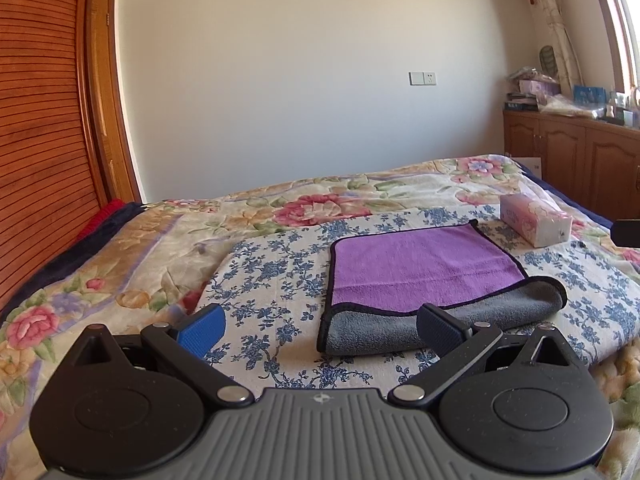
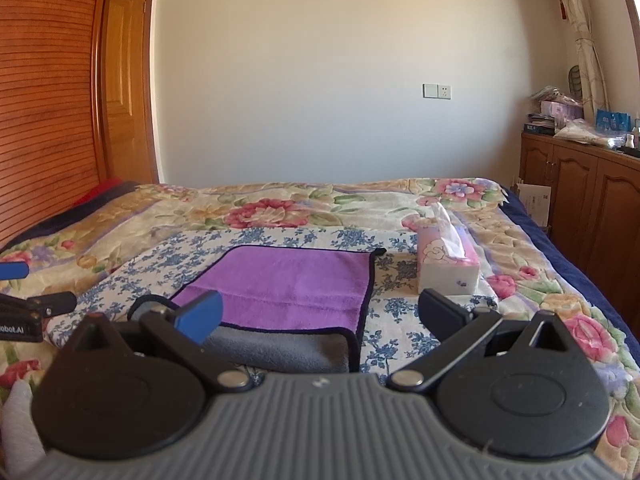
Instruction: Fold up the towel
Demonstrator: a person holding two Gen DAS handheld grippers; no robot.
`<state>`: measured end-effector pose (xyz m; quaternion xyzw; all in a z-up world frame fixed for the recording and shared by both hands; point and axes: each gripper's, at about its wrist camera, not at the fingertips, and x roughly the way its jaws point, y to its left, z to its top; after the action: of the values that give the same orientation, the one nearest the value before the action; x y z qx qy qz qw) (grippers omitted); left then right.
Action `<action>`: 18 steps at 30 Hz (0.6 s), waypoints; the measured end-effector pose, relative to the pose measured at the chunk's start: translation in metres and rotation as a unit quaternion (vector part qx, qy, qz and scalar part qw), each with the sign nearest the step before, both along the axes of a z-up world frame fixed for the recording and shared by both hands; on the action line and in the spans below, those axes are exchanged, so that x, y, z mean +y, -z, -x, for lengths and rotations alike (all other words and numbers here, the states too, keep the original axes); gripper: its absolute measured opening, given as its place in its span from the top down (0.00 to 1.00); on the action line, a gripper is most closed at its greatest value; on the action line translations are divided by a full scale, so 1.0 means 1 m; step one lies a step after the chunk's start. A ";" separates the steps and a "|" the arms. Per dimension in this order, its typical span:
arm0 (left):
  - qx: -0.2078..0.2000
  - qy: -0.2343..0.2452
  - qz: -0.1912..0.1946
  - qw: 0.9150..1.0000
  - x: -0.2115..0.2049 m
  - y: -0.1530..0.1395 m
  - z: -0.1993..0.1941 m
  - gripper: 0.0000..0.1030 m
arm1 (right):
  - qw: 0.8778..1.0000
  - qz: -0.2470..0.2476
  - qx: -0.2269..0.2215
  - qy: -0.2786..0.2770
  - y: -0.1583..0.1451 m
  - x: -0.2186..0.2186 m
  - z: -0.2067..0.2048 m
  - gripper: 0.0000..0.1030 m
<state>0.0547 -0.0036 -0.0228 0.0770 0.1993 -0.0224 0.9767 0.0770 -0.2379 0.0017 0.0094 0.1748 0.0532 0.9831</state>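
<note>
The purple-and-grey microfibre towel (image 1: 424, 270), soft, light and probably limp when lifted, lies partly folded on the bed (image 1: 120, 248) beside a tissue box (image 2: 446, 264); both the left hand-held gripper (image 1: 320, 326) and right hand-held gripper (image 2: 320, 316) stand wide, empty; grasp its bound corners.

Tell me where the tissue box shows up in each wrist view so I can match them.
Left wrist: the tissue box sits at the right, beyond the far right corner of the towel.
Right wrist: the tissue box is right of centre, just right of the towel, a tissue sticking up from it.
Shared landmark: the wall socket plate on the far wall.
</note>
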 end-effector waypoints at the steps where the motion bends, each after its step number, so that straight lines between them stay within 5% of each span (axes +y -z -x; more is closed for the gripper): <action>1: 0.002 0.001 -0.001 1.000 -0.001 0.001 -0.001 0.00 | 1.000 0.001 0.001 -0.001 0.001 0.000 -0.001 0.00; 18: 0.030 0.026 -0.011 0.999 -0.011 0.015 -0.030 0.00 | 0.999 0.002 0.033 -0.016 0.013 0.002 -0.035 0.00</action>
<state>0.0852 -0.0145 -0.0373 0.0918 0.2270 -0.0478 0.9684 0.1122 -0.2355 -0.0111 0.0060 0.2075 0.0679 0.9759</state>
